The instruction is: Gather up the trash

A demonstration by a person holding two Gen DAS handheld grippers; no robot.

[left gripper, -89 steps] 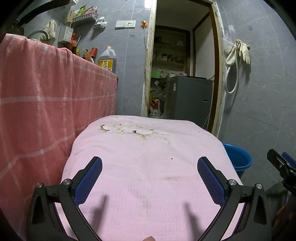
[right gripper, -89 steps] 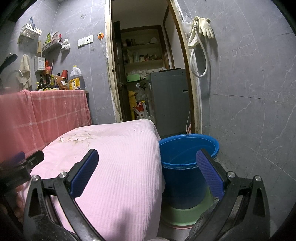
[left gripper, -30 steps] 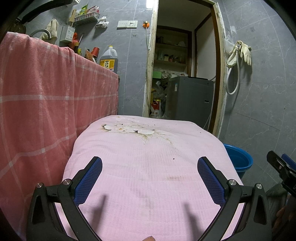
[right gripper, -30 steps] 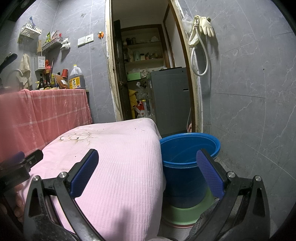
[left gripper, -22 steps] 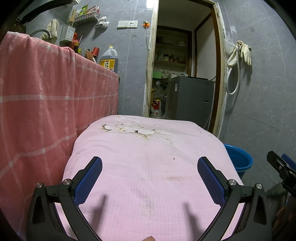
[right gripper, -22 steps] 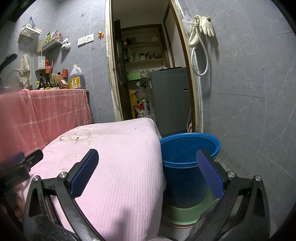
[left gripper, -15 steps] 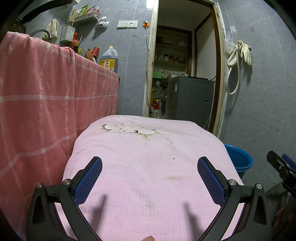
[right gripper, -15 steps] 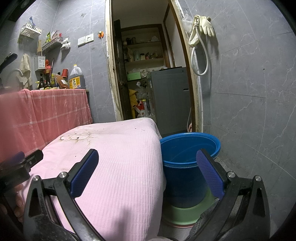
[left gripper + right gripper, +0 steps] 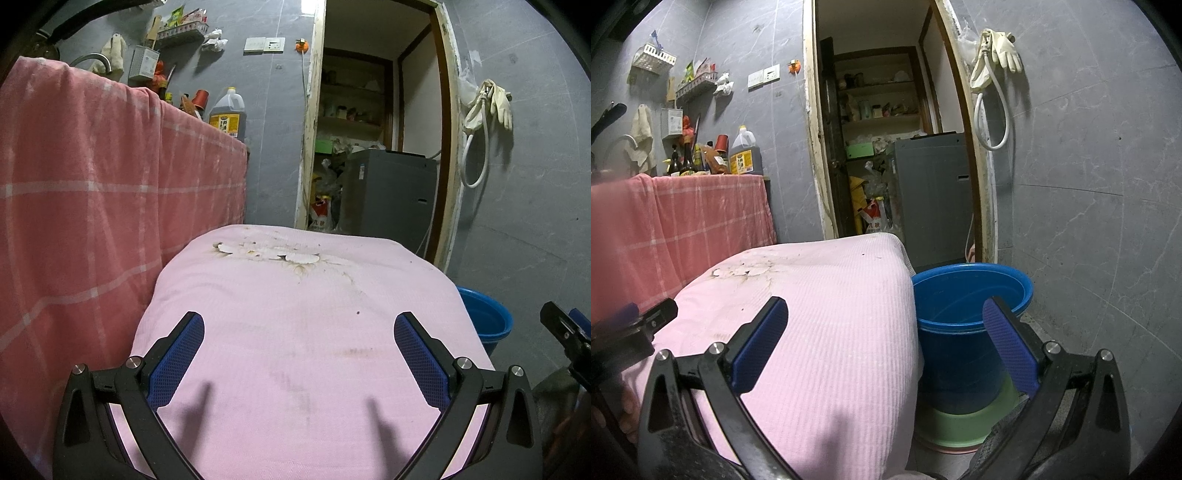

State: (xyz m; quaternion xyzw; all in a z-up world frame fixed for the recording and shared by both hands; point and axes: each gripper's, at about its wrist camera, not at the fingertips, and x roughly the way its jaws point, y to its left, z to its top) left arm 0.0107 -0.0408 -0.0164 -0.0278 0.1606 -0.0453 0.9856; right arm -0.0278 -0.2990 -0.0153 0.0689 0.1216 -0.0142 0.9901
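Nothing much has shifted over the last second: both your grippers sit where they were, and only the left view has crept slightly compared with three seconds ago, the pink checked cloth [image 9: 92, 192] now filling a little more of its left side.

Your left gripper [image 9: 299, 350] hangs over the pink-covered table [image 9: 303, 332] with its blue pads spread wide and nothing between them. Your right gripper [image 9: 886, 332] is equally wide apart and empty, straddling the table's right edge and the blue bucket [image 9: 967, 295].

You have the trash [image 9: 266, 253], a scatter of pale flakes with brown stains around it, lying at the far end of the pink cover, well ahead of the left fingers; in the right view it shows at the cover's far left [image 9: 746, 269]. The bucket stands on the floor just beside the table's right side, nested in a green basin [image 9: 960, 424]. From these views the bucket's inside looks bare blue.
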